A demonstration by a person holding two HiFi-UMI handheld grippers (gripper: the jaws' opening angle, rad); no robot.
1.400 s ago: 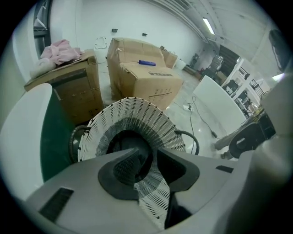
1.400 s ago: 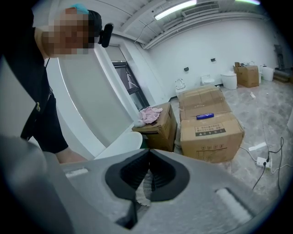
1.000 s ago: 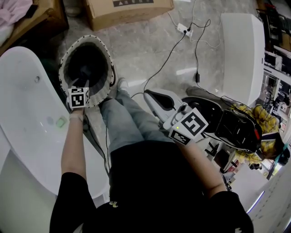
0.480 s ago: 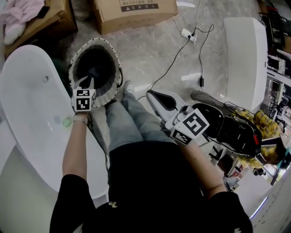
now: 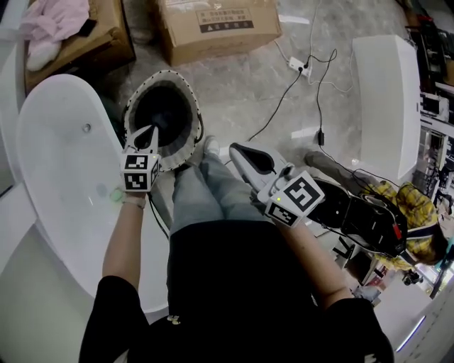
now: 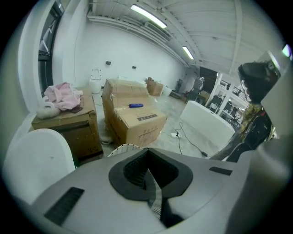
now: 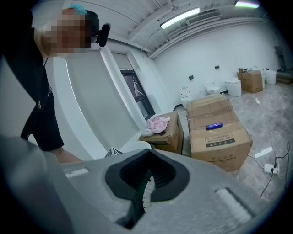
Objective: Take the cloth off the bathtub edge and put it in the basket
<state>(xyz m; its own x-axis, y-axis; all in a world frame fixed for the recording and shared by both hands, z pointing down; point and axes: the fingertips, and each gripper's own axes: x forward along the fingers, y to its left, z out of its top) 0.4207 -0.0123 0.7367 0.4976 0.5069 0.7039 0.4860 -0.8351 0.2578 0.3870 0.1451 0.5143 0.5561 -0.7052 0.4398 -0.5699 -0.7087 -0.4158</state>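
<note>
A round basket (image 5: 186,146) with a white dotted rim stands on the floor beside the white bathtub (image 5: 53,142). A dark cloth (image 5: 159,113) lies heaped inside it. My left gripper (image 5: 148,132) hangs above the basket's near rim; its jaws have just been closing and now meet with nothing between them. The left gripper view shows the shut pads (image 6: 153,192) and a bit of basket rim (image 6: 121,147) beyond them. My right gripper (image 5: 240,149) is held over the person's legs, right of the basket, shut and empty.
Two cardboard boxes (image 5: 216,25) stand beyond the basket; another box (image 5: 85,42) carries pink fabric (image 5: 53,21). A power strip with cables (image 5: 298,64) lies on the floor. A white unit (image 5: 383,99) and dark equipment (image 5: 362,213) stand at right. A small green item (image 5: 115,193) sits in the tub.
The left gripper has risen out of the basket and its jaws have closed empty. The right gripper has risen only a little.
</note>
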